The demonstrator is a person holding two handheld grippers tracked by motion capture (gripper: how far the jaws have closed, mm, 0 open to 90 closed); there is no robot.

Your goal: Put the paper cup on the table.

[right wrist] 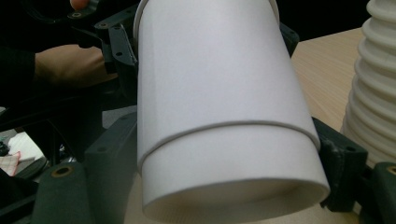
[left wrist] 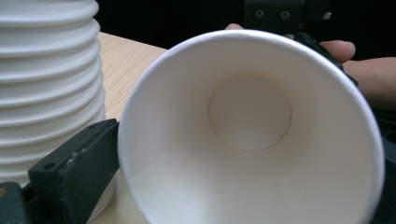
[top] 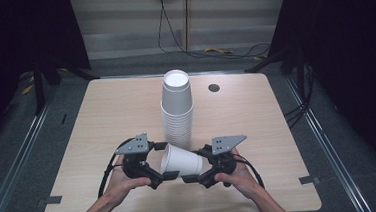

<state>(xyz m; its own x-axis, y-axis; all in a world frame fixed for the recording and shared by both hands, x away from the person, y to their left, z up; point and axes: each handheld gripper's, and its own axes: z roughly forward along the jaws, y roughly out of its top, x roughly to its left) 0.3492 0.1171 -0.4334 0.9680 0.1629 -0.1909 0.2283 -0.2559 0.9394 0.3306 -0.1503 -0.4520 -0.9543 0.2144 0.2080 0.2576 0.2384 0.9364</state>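
A white paper cup [top: 182, 161] lies on its side just above the table, held between both grippers. Its open mouth [left wrist: 252, 140] faces my left gripper [top: 166, 161], whose jaws flank the rim; one black jaw presses the rim's left side and the other is hidden behind the cup. Around the cup's base end [right wrist: 215, 93], my right gripper [top: 196, 164] is shut, a jaw on each side. A thin line rings the cup wall. Just behind stands a tall stack of upside-down white cups [top: 178, 111], also close by in both gripper views [left wrist: 46, 84] [right wrist: 373, 93].
The light wooden table [top: 102, 122] has a small dark round hole [top: 214, 88] at the back right and tape marks near its front corners. Cables [top: 222, 51] lie on the floor beyond the far edge. Dark curtains hang on both sides.
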